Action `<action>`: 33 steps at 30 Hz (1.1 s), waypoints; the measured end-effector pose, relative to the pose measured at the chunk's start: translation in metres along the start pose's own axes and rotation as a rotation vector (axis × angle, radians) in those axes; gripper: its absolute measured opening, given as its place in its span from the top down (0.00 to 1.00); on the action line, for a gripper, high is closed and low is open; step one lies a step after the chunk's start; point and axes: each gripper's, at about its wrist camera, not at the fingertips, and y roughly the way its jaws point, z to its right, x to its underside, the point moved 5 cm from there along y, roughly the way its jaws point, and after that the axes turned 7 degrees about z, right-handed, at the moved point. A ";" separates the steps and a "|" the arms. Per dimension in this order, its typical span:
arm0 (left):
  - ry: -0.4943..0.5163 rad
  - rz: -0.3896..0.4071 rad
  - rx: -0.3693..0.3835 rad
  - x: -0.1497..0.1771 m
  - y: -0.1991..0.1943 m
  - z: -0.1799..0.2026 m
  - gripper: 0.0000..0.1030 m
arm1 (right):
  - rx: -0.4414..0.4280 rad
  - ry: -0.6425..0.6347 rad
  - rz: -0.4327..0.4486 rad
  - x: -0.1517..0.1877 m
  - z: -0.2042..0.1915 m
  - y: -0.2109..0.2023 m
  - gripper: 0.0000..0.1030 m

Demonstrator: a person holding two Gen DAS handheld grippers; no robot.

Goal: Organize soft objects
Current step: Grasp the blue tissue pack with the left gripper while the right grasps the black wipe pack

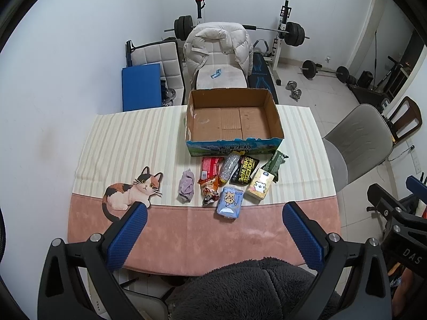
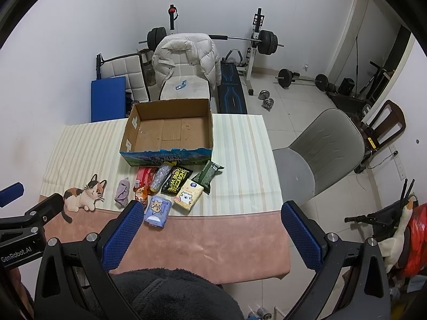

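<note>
The left claw's finger (image 2: 12, 190) is cut off by the frame edge

- Your left wrist view sits high and back from the surface (image 1: 186, 234), looking forward and down across it from the near edge, toward the far wall with the barbell rack (image 1: 284, 34).
- Your right wrist view faces the same way from further right, so the cardboard box (image 2: 165, 157) slides left of centre and the grey chair (image 2: 320, 149) fills more of the frame.
- Neither view is close: the whole surface fits in each.
- Both share the box, the row of packets (image 1: 232, 178) before it and the white jacket (image 1: 218, 42) behind.
- Each view catches the other rig at its edge.
</note>
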 end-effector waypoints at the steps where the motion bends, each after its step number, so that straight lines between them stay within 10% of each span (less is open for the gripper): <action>1: 0.000 0.001 0.001 0.000 0.000 0.000 0.00 | -0.001 0.003 0.000 -0.001 0.000 0.000 0.00; 11: 0.037 -0.036 -0.007 -0.008 0.088 0.009 0.00 | -0.063 0.052 -0.055 0.002 0.005 0.078 0.00; 17: 0.109 -0.279 0.044 0.037 0.231 0.027 0.25 | -0.205 0.114 -0.329 0.034 -0.009 0.230 0.01; 23: 0.110 -0.575 0.061 0.110 0.361 0.047 0.25 | -0.305 0.218 -0.585 0.082 -0.032 0.351 0.05; 33: 0.017 -0.713 0.075 0.165 0.413 0.051 0.25 | -0.281 0.308 -0.762 0.123 -0.053 0.448 0.11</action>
